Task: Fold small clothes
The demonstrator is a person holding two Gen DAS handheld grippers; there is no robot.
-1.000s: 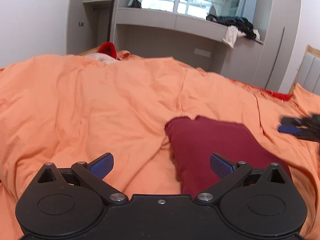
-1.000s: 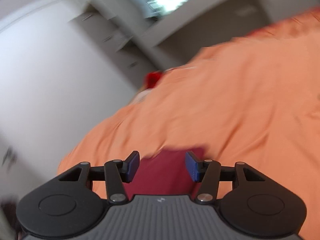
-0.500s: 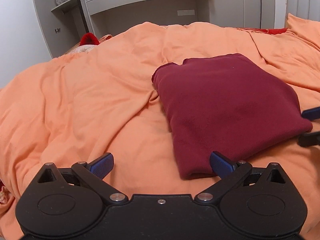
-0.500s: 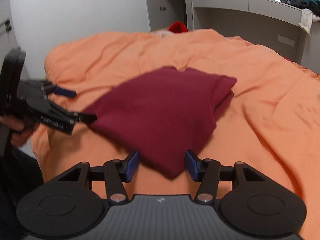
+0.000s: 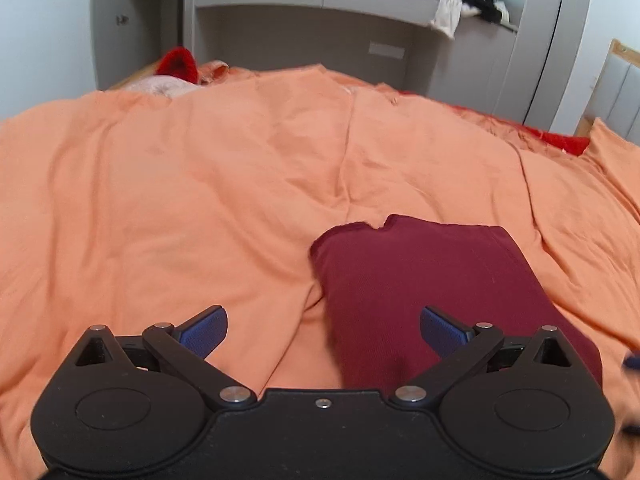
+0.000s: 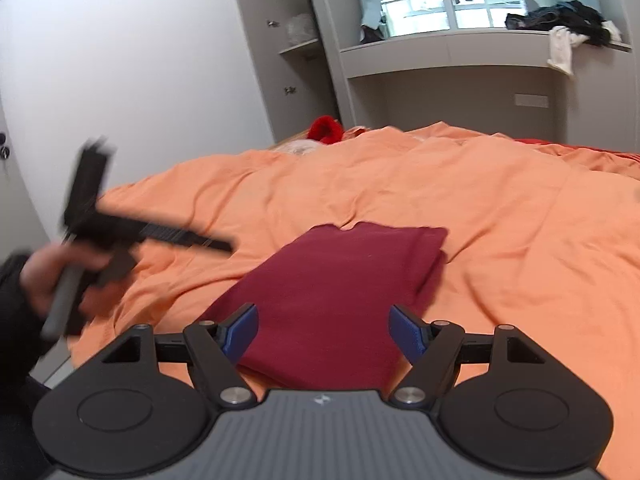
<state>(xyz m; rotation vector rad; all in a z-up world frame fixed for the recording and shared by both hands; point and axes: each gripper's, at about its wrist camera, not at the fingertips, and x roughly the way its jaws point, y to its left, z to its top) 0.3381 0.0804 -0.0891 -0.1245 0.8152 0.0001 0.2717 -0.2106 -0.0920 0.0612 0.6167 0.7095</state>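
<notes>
Right wrist view: folded maroon garment (image 6: 340, 280) lies flat on the orange bed (image 6: 520, 240); right gripper (image 6: 323, 330) is opening, empty above it; left gripper (image 5: 322, 330) wide, empty.

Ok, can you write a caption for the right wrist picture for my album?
Right gripper opening above a folded maroon garment on the orange duvet.
</notes>
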